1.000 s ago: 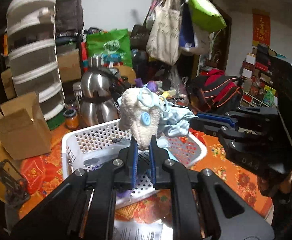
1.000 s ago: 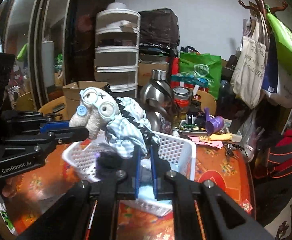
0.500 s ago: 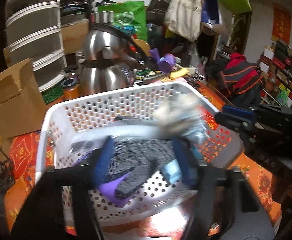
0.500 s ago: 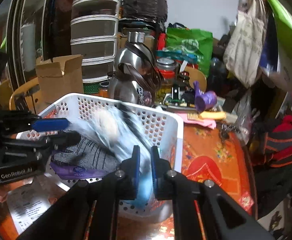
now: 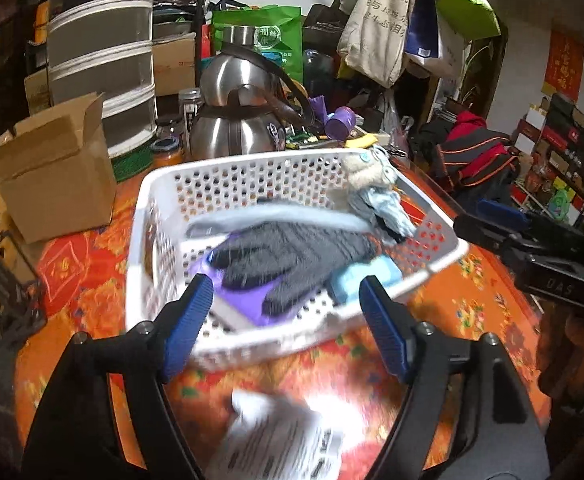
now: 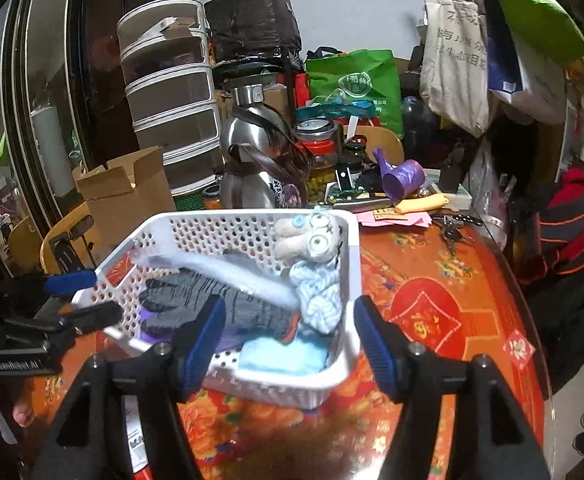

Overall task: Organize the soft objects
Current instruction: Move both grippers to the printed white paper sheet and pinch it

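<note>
- On the far left a cardboard box (image 5: 58, 168) stands on the table, well apart from your work; leave it be
- Your left gripper (image 5: 286, 312) hangs at the near wall of the white basket (image 5: 252, 168), its jaws opening wide with nothing pressed between them
- Inside the basket the grey knitted glove (image 5: 292, 256) lies flat over a purple item (image 5: 244, 300); judge it light, limp and easy to snag, so pinch a bunched fold, not one finger
- The plush doll (image 6: 312, 248) leans upright in the basket's far right corner, its striped cloth body drooping beside the glove; it looks soft and light, so take it by the stuffed head or mid-body, since the thin cloth would likely slip
- A pale blue soft piece (image 6: 280, 356) sits at the near right of the basket floor, under the doll
- Your right gripper (image 6: 288, 340) is at the basket's near right wall, jaws opening, holding nothing
</note>
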`<state>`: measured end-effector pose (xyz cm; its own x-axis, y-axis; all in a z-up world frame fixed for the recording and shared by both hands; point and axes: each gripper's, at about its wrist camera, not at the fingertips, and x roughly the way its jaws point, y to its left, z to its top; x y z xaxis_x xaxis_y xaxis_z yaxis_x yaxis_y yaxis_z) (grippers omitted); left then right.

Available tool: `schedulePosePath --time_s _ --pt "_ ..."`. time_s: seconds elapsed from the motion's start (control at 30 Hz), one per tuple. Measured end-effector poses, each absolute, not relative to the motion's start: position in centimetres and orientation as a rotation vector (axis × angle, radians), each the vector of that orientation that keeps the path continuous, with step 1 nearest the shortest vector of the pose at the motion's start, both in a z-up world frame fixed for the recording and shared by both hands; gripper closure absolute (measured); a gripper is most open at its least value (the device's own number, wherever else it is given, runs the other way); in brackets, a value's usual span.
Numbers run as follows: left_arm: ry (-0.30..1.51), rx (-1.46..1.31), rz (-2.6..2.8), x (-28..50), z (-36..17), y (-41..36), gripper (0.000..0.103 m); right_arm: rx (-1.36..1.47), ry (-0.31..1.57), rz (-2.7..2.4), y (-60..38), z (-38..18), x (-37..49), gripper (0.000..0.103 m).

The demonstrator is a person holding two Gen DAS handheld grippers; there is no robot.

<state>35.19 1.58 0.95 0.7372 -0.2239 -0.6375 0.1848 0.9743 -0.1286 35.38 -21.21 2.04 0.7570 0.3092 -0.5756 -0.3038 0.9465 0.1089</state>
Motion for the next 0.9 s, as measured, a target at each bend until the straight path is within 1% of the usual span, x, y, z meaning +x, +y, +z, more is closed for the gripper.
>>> schedulePosePath --time_s 0.07,0.13,0.33,0.47,0.7,0.9 --pt "0.707 -0.056 -0.204 33.1 0.9 2.4 0.029 0.013 0.632 0.326 -21.0 1.9 34.3 0.033" --pt "0.714 -0.060 -0.193 30.7 0.5 3.4 0.028 0.035 0.626 0.329 -21.0 1.7 32.5 0.028" --pt "0.753 -0.122 -0.166 23.9 -2.6 6.7 0.024 0.073 0.656 0.387 -20.0 -1.1 26.7 0.026" --pt "0.788 -0.186 -0.156 21.2 -5.6 9.0 0.024 0.061 0.704 0.441 -18.2 -3.5 24.3 0.026" --pt "0.874 -0.190 -0.153 20.0 -10.4 10.2 0.024 0.099 0.819 0.550 -15.5 -8.5 23.6 0.026" --pt "0.919 -0.201 -0.177 21.1 -12.3 9.9 0.024 0.057 0.870 0.591 -12.7 -10.0 24.4 0.026"
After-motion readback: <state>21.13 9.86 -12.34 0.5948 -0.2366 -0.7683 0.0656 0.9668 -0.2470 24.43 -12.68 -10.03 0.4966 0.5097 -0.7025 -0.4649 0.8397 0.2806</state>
